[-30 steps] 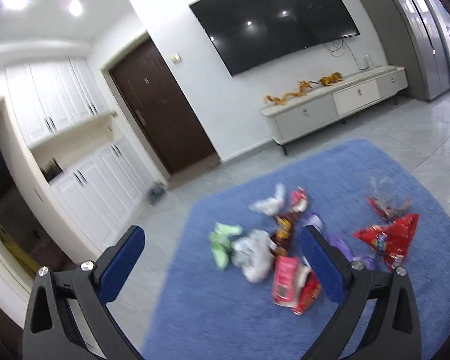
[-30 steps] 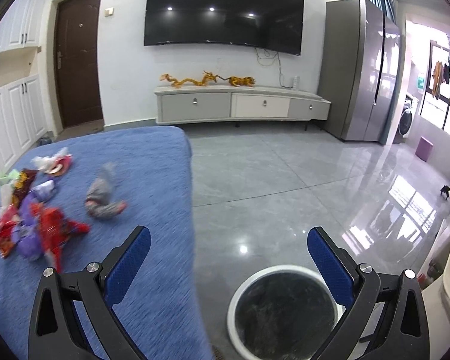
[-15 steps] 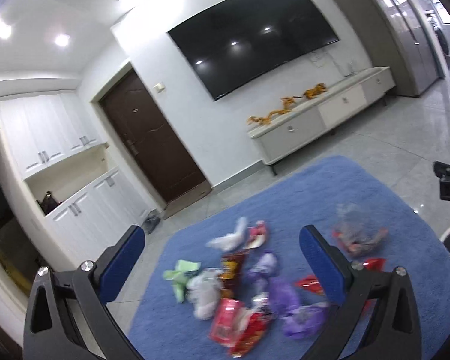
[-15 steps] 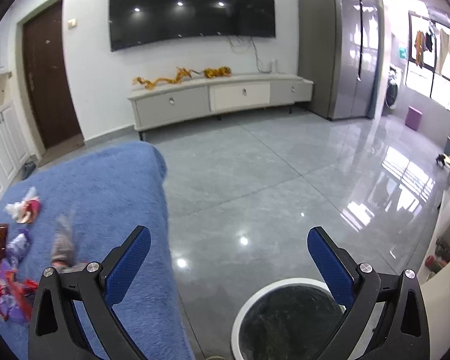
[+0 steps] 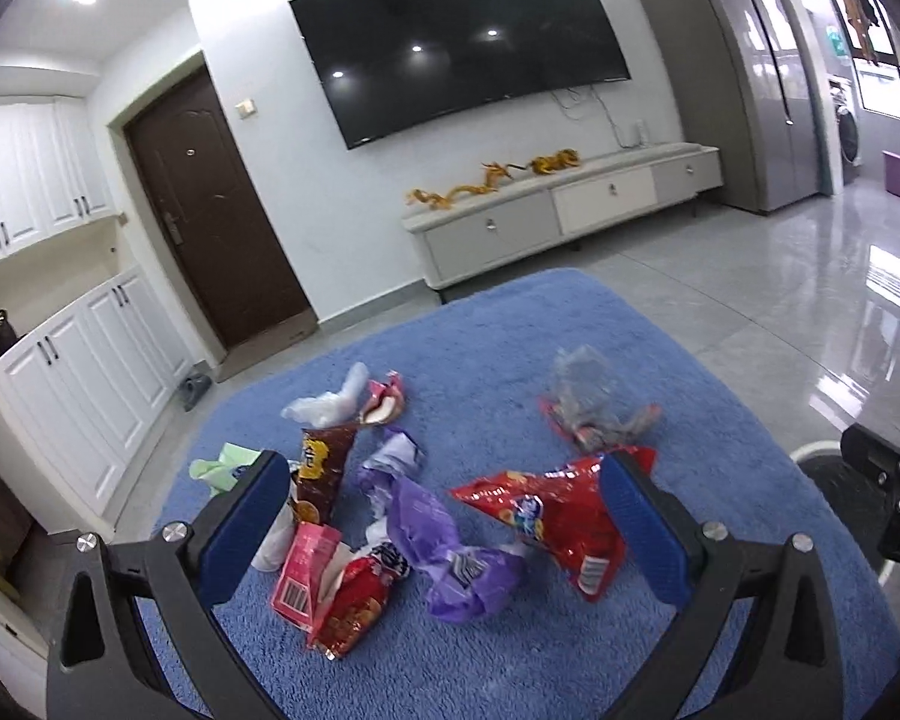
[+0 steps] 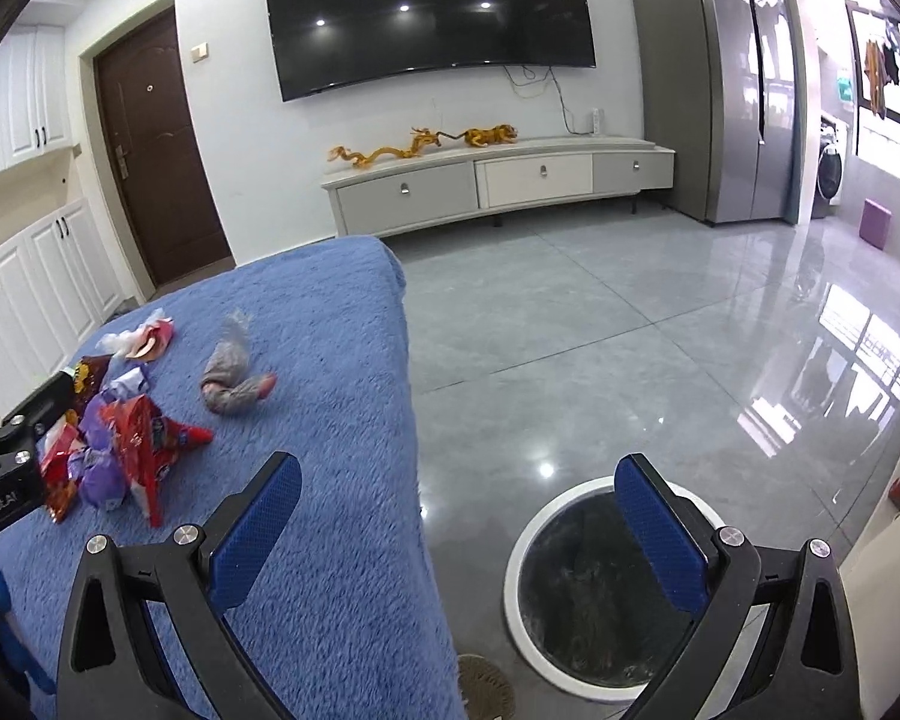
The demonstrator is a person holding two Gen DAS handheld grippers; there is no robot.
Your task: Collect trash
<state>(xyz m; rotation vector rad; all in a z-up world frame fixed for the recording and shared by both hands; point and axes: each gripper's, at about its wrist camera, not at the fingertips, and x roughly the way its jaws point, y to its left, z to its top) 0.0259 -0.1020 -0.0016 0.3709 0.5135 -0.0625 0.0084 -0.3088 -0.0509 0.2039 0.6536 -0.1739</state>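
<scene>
Several crumpled wrappers lie on a blue fuzzy cover point(image 5: 570, 324): a red snack bag point(image 5: 561, 510), a purple wrapper point(image 5: 444, 534), a pink carton point(image 5: 303, 570), a brown bag point(image 5: 321, 459) and a grey clear bag point(image 5: 588, 402). My left gripper point(image 5: 447, 525) hangs open just above the purple and red wrappers, holding nothing. My right gripper point(image 6: 459, 531) is open and empty over the cover's right edge, with a white-rimmed round bin point(image 6: 600, 588) on the floor below its right finger. The same pile point(image 6: 120, 432) shows at the left of the right wrist view.
A grey tiled floor point(image 6: 630, 330) stretches right of the blue cover point(image 6: 318, 360). A low TV cabinet point(image 6: 498, 186) with golden dragon figures stands against the far wall under a wall TV. White cupboards and a dark door point(image 5: 210, 210) lie to the left.
My left gripper has come down closer over the pile, now straddling the purple and red wrappers. The right gripper shifted back left, the blue cover filling more of its view. Both stayed open.
</scene>
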